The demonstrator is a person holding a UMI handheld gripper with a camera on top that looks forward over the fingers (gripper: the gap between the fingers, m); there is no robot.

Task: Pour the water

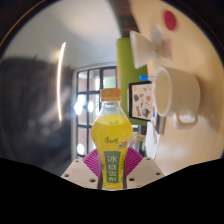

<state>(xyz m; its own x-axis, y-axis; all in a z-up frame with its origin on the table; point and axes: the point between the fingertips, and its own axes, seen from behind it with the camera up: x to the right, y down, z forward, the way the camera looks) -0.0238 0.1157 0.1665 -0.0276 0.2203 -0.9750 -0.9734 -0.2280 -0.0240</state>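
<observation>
The bottle (112, 140), full of yellow drink with its orange cap (112, 93) on, stands upright at six o'clock, between the fingers, whose pink pads (95, 160) press its labelled lower half from both sides: the gripper (112, 168) is clenched on it. A white cup (178, 95) sits at two o'clock beyond it. Judging by the full, capped, untilted bottle, only the grasp is done; carrying over, tipping and pouring all remain.

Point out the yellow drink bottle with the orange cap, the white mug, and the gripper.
Yellow plastic drink bottle with orange cap (113, 140): gripper view, on its yellow body.
White ceramic mug (180, 93): gripper view, on its side wall.
Gripper (113, 163): gripper view, midway between its pink-padded fingertips, shut on the bottle.
</observation>
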